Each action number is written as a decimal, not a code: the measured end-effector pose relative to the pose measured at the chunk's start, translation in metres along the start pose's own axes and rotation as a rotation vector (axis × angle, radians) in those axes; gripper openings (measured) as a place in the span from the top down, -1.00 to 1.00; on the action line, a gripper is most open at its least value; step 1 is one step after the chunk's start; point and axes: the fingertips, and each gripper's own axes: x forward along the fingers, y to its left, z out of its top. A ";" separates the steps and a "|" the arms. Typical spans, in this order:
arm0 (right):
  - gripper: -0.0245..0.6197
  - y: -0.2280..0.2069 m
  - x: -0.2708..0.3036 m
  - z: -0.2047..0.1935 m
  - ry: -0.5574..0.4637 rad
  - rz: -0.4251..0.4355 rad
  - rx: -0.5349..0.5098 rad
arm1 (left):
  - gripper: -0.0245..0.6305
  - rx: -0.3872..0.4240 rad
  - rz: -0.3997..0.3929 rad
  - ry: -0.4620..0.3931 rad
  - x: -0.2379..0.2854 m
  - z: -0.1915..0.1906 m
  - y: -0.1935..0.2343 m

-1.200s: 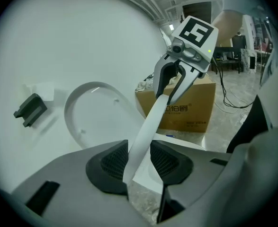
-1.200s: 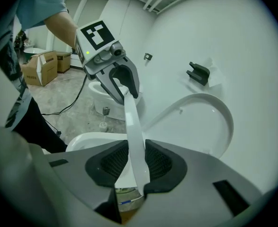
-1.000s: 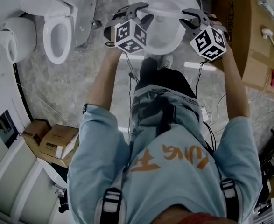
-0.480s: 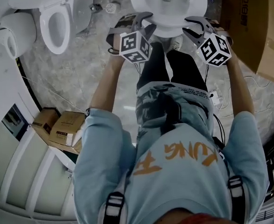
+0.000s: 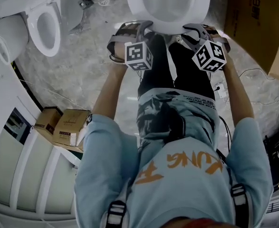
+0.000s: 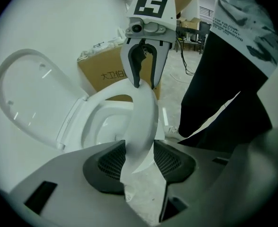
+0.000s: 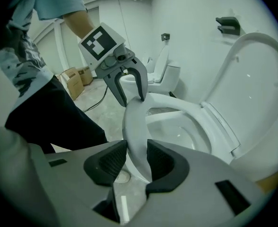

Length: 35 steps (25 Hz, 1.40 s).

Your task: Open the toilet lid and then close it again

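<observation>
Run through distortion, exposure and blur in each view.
Head view: strong barrel distortion, dull colours, toilet bowl nearly blown out. Left gripper view: circular fisheye with black corners, and the raised lid barely separates from the washed-out wall. Right gripper view: same black vignette, seat ring crisp, no obvious blur.

Your fingers (image 6: 63,168) are matt grey plastic, faced with dark, finely ribbed pads (image 6: 111,161) that look rubbery. Between them the seat ring (image 6: 143,122) is smooth, glossy white plastic. Beyond the fingers, the raised lid (image 6: 25,98) has the same hard sheen. Behind that is a box (image 6: 105,72) of matt brown cardboard. Beside the fingers your trousers (image 6: 214,93) are matt black cloth. Below them the floor (image 5: 82,56) looks like polished, veined stone.
</observation>
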 end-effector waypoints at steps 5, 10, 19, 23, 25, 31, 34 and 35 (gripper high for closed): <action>0.45 0.014 0.034 -0.029 0.036 0.013 0.023 | 0.32 -0.036 -0.049 0.025 0.035 -0.014 -0.020; 0.46 0.022 0.068 -0.056 0.066 0.018 0.036 | 0.34 -0.044 -0.066 0.063 0.073 -0.031 -0.036; 0.42 0.019 0.122 -0.097 0.141 0.031 0.136 | 0.35 -0.075 -0.099 0.118 0.131 -0.057 -0.052; 0.35 0.006 0.130 -0.105 0.141 0.039 0.224 | 0.35 -0.074 -0.113 0.121 0.139 -0.060 -0.054; 0.41 0.003 0.131 -0.105 0.134 0.050 0.232 | 0.35 -0.078 -0.113 0.115 0.140 -0.060 -0.055; 0.71 -0.034 0.110 -0.092 0.117 -0.096 0.328 | 0.37 -0.290 -0.067 0.026 0.117 -0.038 -0.015; 0.71 -0.073 0.079 -0.070 0.048 -0.184 0.455 | 0.37 -0.466 -0.001 -0.081 0.087 -0.014 0.033; 0.71 -0.086 0.068 -0.062 0.022 -0.210 0.485 | 0.35 -0.515 0.026 -0.109 0.077 -0.007 0.051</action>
